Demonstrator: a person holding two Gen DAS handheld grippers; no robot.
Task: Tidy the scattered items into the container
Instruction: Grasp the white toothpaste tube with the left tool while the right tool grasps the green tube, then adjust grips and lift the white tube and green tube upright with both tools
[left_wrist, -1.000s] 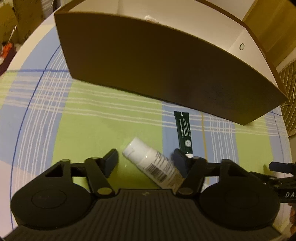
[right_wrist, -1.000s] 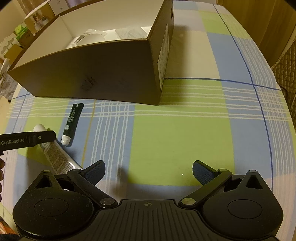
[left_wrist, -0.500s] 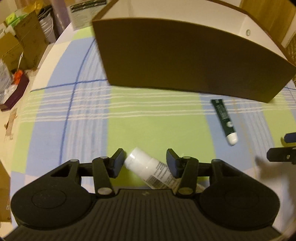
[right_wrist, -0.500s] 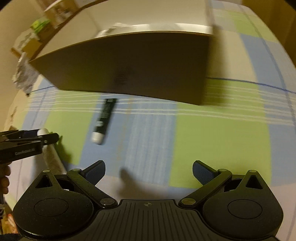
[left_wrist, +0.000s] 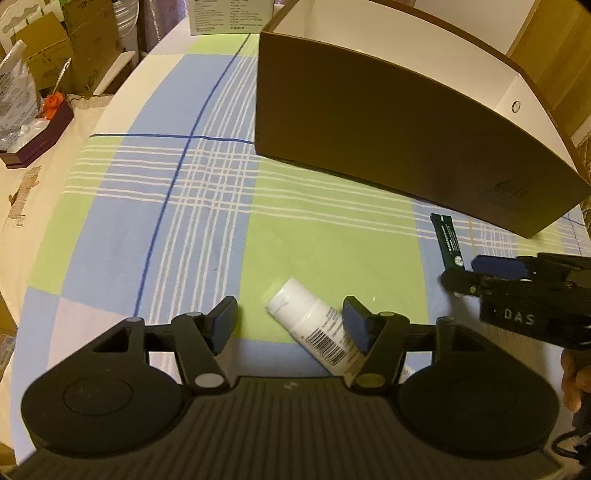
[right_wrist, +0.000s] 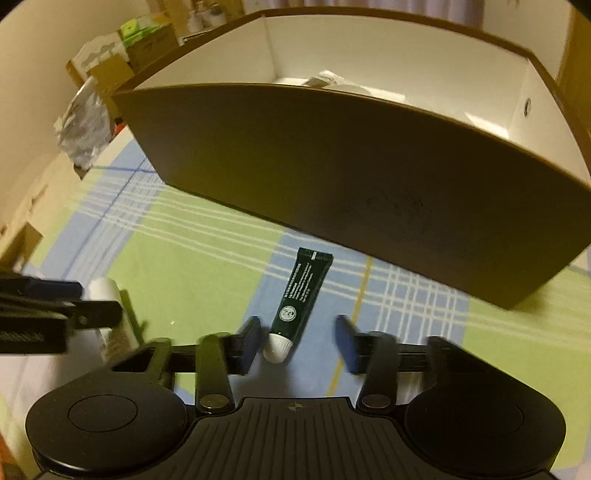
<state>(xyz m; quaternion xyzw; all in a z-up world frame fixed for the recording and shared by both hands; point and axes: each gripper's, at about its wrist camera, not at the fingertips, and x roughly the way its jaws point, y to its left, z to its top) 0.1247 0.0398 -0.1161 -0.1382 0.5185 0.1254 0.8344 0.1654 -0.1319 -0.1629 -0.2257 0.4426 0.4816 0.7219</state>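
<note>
Lying cap-first between the spread right gripper (right_wrist: 297, 341), the green tube (right_wrist: 301, 295) faces the box (right_wrist: 369, 177), whose white contents only this view shows, while the left gripper (left_wrist: 290, 325) gapes around a white bottle (left_wrist: 314, 328).

A desk (left_wrist: 110, 229) fills most of both views, covered by a checked cloth (left_wrist: 325, 240) in pale green, light blue and white, crossed by thin white stripes and darker blue lines. Off the far left edge of the desk, in the left wrist view, brown cardboard boxes (left_wrist: 66, 48) stand stacked together. Beside them lies a clear crinkled plastic bag (left_wrist: 14, 99), and just by it a dark purple tray (left_wrist: 40, 140) with something small and orange (left_wrist: 51, 103) next to it. At the far end of the desk stands a white printed box (left_wrist: 231, 16). In the right wrist view, a crumpled plastic bag (right_wrist: 85, 125) and a green-topped carton (right_wrist: 147, 40) sit beyond the desk.
</note>
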